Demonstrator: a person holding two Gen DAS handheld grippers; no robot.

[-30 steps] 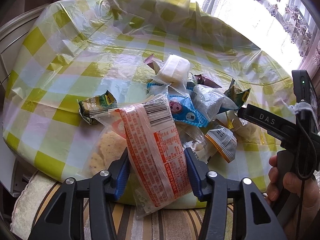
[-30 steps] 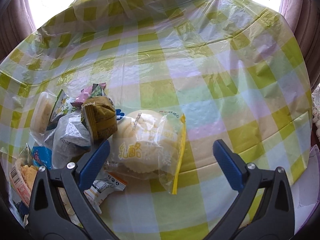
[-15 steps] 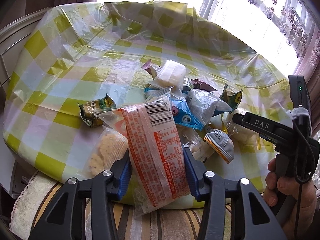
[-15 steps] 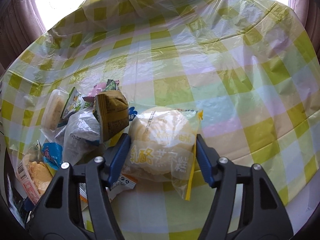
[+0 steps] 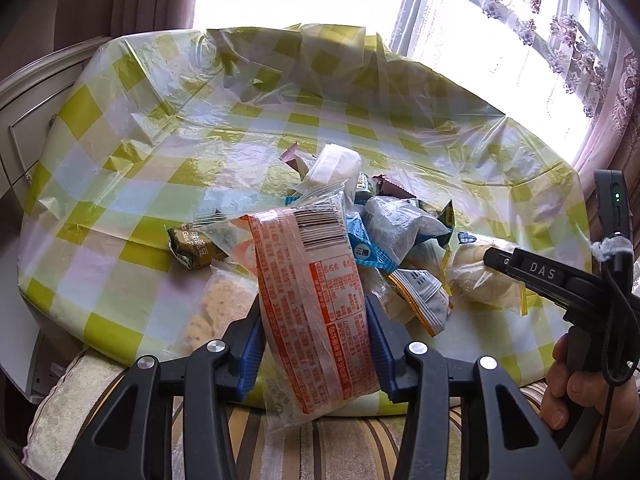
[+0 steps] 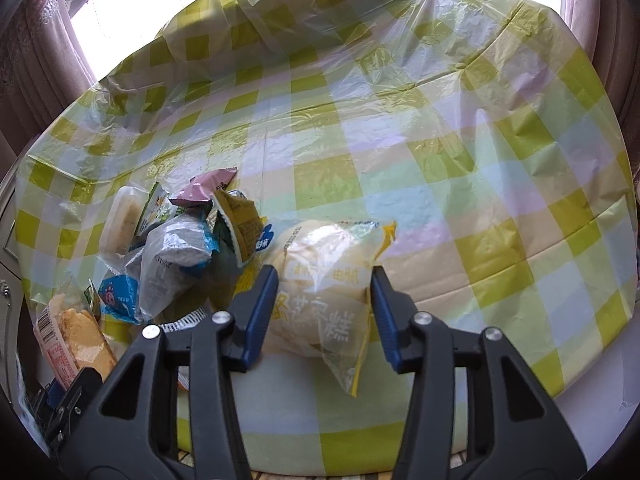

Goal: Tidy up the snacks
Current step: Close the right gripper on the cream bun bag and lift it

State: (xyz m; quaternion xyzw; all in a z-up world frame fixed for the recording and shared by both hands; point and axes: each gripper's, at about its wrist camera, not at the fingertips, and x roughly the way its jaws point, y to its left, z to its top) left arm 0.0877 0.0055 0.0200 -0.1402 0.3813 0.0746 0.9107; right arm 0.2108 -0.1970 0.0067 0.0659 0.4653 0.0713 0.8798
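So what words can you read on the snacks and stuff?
"DAS": on the right tongs' black arm.
"Gaa F...", cut off, plus Chinese characters: on the green packet.
Orange wrapper in the left tongs: a barcode and red Chinese print, too small to read.
Bun bag in the right tongs: large white Chinese characters, crumpled, not clear enough to quote.
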